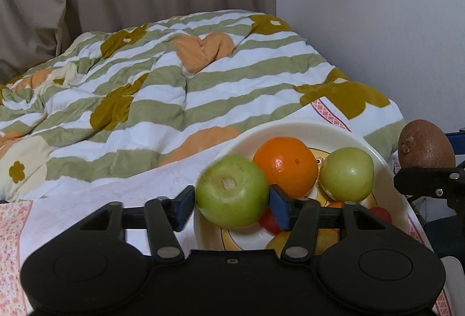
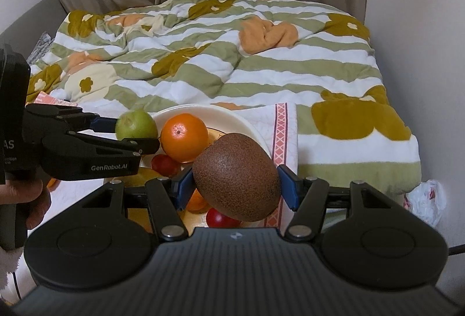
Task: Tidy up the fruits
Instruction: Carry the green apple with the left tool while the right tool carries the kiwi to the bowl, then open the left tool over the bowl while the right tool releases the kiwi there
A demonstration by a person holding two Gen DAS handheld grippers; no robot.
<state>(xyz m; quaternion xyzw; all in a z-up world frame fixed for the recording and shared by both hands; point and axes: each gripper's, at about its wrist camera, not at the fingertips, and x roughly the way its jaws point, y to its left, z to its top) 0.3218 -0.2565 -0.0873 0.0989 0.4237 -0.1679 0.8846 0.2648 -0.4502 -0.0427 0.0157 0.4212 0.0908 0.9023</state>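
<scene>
The left gripper (image 1: 231,204) clamps a smooth green apple (image 1: 231,191) above the near rim of the white plate (image 1: 293,128). The right gripper (image 2: 236,185) clamps a rough brown oval fruit (image 2: 236,177), possibly a kiwi, over the plate's right side.

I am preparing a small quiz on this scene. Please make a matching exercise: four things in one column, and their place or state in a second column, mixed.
Things:
1. larger green apple
2. kiwi
3. orange
4. quilt

Places or states:
A. lies crumpled on the bed behind the plate
B. sits on the plate beside a smaller green apple
C. held by the left gripper
D. held by the right gripper

Pairs: 1-C, 2-D, 3-B, 4-A
</scene>
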